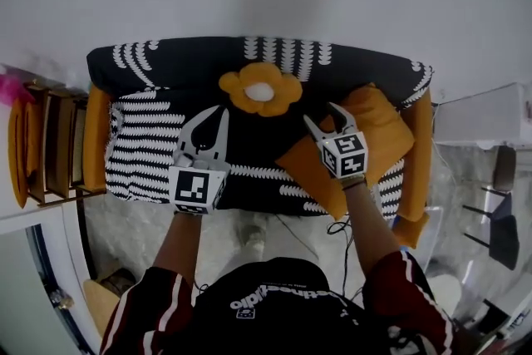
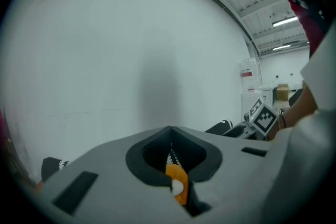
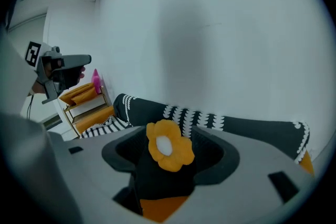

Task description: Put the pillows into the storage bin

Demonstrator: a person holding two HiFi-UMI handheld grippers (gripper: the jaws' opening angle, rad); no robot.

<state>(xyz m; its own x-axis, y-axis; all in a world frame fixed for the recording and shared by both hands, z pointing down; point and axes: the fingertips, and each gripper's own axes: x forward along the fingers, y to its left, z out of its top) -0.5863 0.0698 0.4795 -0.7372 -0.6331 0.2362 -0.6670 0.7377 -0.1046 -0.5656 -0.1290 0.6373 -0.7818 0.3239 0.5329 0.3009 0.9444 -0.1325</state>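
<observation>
Grey left tool (image 1: 219, 110) closed, right (image 1: 322, 114) parted.

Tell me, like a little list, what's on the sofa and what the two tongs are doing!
sofa: black-and-white patterned sofa against a white wall
middle of sofa: orange flower-shaped pillow with a white centre
right end of sofa: orange square pillow
left tongs: shut, holding nothing
right tongs: open, holding nothing, in front of the orange square pillow

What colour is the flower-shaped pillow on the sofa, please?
The flower-shaped pillow is orange with a white centre; the head view shows it best.
</observation>
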